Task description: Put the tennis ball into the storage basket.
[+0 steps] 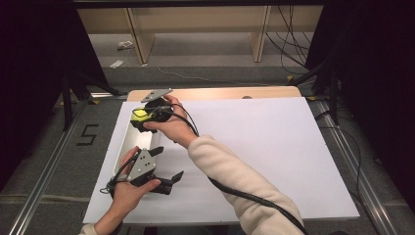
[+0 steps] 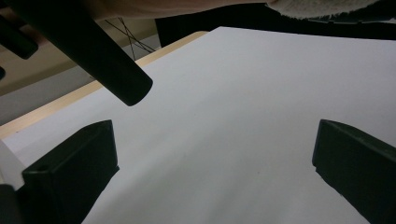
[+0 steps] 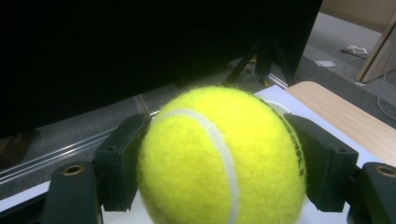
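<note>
A yellow tennis ball point(image 3: 219, 158) sits squeezed between the two black jaws of my right gripper point(image 3: 222, 156). In the high view this gripper point(image 1: 141, 117) is reached across to the table's far left, and it holds the ball point(image 1: 139, 114) just above the far end of a white tray point(image 1: 128, 144). My left gripper point(image 1: 166, 165) hovers near the front left, beside the tray's near end. Its jaws stand wide apart with only white sheet between them, and the left gripper view point(image 2: 212, 177) shows the same.
A large white sheet point(image 1: 254, 147) covers the wooden table point(image 1: 220, 93). The right forearm's cream sleeve point(image 1: 230, 181) and its black cable point(image 2: 116, 74) cross above the left gripper. Black stand legs point(image 1: 73, 93) and floor cables point(image 1: 288, 44) lie beyond the table.
</note>
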`<state>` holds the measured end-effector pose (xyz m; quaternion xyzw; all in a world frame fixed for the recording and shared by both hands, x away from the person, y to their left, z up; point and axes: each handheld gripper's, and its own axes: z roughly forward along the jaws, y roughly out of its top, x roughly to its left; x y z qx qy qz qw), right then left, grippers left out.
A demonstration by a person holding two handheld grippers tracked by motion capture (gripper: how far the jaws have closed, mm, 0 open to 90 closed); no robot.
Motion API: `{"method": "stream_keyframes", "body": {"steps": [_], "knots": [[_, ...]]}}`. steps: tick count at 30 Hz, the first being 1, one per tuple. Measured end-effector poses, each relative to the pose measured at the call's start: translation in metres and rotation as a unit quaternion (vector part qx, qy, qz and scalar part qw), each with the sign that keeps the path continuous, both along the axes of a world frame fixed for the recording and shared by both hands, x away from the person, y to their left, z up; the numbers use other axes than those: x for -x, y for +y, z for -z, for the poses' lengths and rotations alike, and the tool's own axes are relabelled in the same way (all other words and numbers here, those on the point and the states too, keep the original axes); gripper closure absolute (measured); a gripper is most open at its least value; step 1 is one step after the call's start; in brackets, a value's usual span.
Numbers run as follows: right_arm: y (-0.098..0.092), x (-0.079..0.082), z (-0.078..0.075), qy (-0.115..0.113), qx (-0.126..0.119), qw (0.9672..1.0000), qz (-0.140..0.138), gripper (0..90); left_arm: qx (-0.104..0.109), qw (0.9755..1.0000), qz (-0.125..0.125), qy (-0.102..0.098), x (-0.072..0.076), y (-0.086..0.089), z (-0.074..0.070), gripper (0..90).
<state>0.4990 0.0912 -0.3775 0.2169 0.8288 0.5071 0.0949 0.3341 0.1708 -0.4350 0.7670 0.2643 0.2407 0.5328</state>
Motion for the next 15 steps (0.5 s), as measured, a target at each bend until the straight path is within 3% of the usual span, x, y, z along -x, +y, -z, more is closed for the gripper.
{"method": "stream_keyframes", "body": {"steps": [15], "knots": [[0.0043, 0.0, 0.006, 0.011, -0.001, 0.9999, -0.005, 26.8, 0.0, 1.0, -0.001, 0.0, -0.0002, 0.0007, -0.0002, 0.0]]}}
